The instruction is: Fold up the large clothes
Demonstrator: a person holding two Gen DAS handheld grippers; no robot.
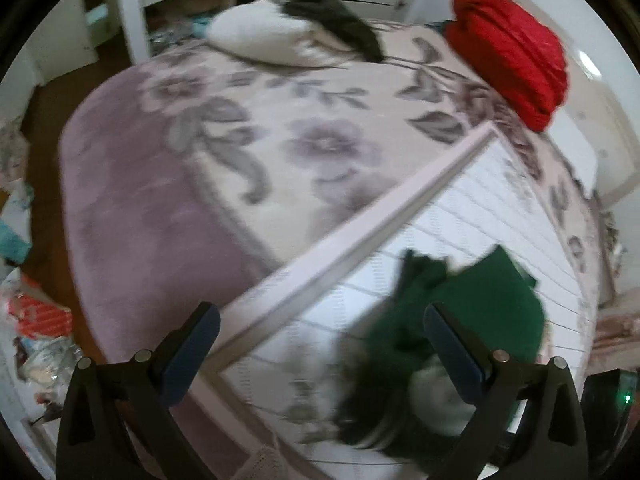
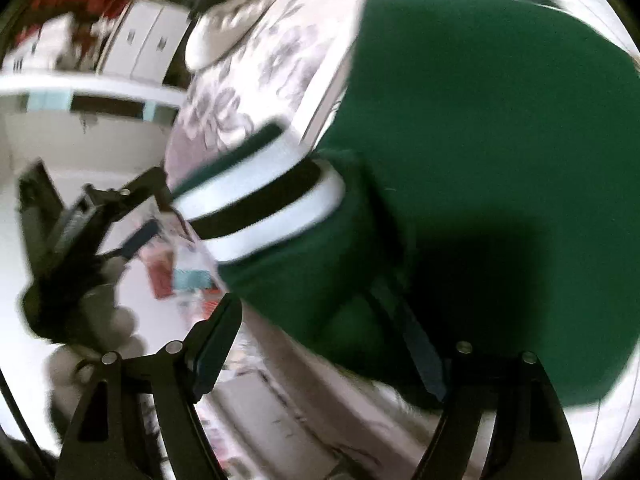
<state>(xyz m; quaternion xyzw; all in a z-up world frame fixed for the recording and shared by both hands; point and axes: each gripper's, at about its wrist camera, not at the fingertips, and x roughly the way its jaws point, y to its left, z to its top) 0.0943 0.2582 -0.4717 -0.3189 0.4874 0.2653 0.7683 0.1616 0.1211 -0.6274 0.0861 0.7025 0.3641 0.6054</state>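
A bed covered in a mauve-and-cream floral blanket (image 1: 132, 216) fills the left-wrist view, with a white striped folded sheet (image 1: 472, 216) across its near corner. The left claw (image 1: 320, 344) hangs spread and empty above that corner. Just to its right, a dark green knit garment with white and black striped trim (image 1: 472, 308) lies bunched on the sheet. In the right-wrist view the right claw (image 2: 332, 344) is spread, the green cloth draped over its right finger; through the blur, it seems not yet pinched. Soft, floppy and fairly heavy, the garment should be gripped at the ribbed striped band (image 2: 264, 208) or a seam
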